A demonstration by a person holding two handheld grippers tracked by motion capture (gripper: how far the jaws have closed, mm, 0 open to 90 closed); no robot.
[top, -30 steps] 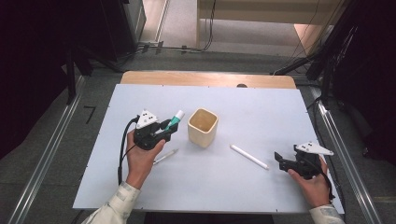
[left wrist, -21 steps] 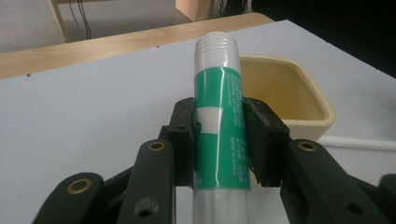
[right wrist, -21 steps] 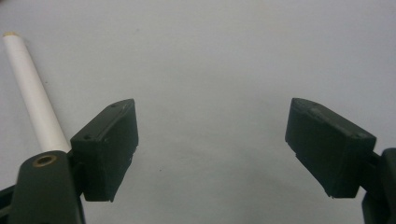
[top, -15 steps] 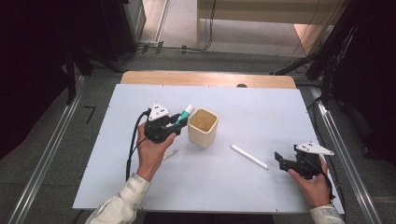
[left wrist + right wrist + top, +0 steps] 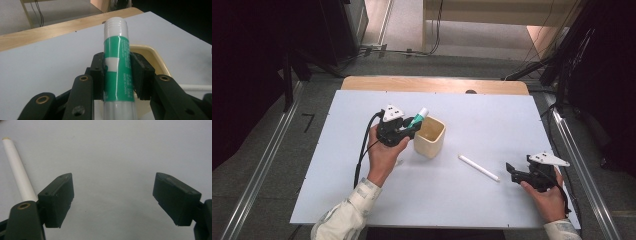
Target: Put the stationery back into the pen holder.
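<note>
L gripper (image 5: 411,126) pinching glue stick (image 5: 117,65) by cup (image 5: 430,137) | R gripper (image 5: 113,200) spread, empty

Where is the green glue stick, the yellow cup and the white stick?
glue stick (image 5: 117,65), left gripper view, on its green label.
cup (image 5: 430,144), high view, on its front wall.
white stick (image 5: 478,167), high view, on its middle.

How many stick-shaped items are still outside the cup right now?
2. A green-and-white glue stick is clamped in the left gripper beside the cream square cup; a white cylindrical stick lies on the white table near the right gripper. The cup's inside is partly hidden.
</note>
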